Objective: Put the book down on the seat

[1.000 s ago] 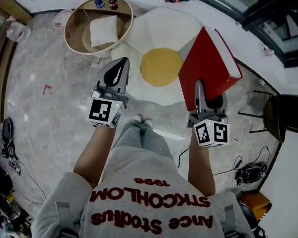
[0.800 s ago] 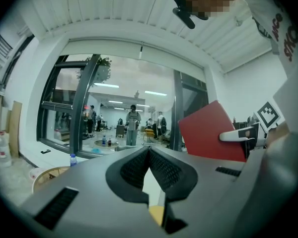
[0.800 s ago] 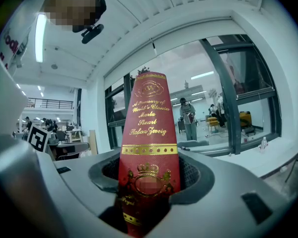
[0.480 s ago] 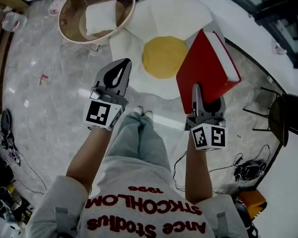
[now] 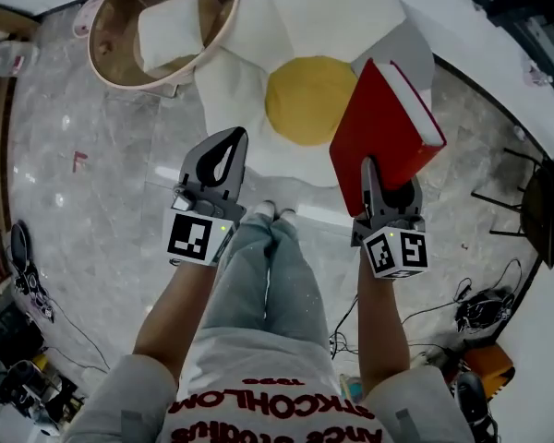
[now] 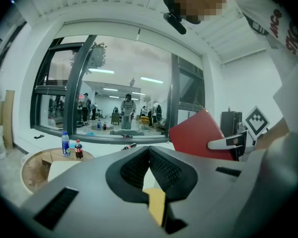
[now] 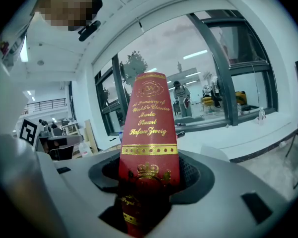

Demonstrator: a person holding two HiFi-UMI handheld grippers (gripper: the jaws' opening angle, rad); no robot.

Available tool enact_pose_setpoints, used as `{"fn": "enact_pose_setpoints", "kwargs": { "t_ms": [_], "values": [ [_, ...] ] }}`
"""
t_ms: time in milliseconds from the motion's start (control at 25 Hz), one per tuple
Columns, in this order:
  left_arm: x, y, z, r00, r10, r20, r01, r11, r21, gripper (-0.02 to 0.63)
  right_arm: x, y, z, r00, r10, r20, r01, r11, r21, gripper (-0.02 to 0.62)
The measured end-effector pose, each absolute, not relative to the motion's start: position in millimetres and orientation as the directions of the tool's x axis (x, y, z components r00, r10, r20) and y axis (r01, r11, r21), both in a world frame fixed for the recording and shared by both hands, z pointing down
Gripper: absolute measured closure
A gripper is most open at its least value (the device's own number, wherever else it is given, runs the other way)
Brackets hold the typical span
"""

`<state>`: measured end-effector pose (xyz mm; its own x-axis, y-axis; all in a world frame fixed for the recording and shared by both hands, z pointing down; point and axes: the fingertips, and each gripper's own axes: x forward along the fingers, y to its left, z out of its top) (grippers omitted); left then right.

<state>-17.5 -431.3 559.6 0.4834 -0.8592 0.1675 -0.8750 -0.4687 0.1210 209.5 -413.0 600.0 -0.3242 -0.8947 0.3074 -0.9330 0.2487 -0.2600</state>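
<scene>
Red book [image 5: 384, 127] in right tool [image 5: 379, 175], arm [image 5: 380, 326] extended forward

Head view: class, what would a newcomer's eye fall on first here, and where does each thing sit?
The red book stands out at the right, clamped in the right gripper. Ahead lies the white seat with a yellow centre, like a fried egg. The left gripper, at the left, is shut and empty.
</scene>
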Motion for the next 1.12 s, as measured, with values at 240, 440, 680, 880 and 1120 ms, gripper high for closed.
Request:
{"fn": "enact_pose_setpoints", "kwargs": {
  "t_ms": [240,440,680,880,1120],
  "values": [
    [-20,-440,621,0.469,-0.860,0.200,-0.883,-0.450,0.135,0.592,211,-437,696,-0.327,-0.866,0.377,-0.932,0.229,-0.281,0.333],
    [-16,-444,661,0.466,-0.865,0.187,-0.885,-0.451,0.118,0.592,214,-456,782,-0.328,-0.837,0.437,-0.938,0.235,-0.255,0.333],
    [-24,-436,712,0.466,-0.860,0.209,-0.885,-0.457,0.092,0.592,218,-473,888,-0.315,-0.787,0.530,-0.931,0.148,-0.335,0.333],
    [-35,-425,743,0.430,-0.871,0.236,-0.903,-0.419,0.096,0.592,219,-483,956,-0.315,-0.724,0.614,-0.926,0.092,-0.367,0.333],
    [-39,-422,771,0.416,-0.873,0.256,-0.909,-0.406,0.095,0.592,210,-500,1009,-0.318,-0.661,0.680,-0.930,0.076,-0.360,0.333]
  ]
}}
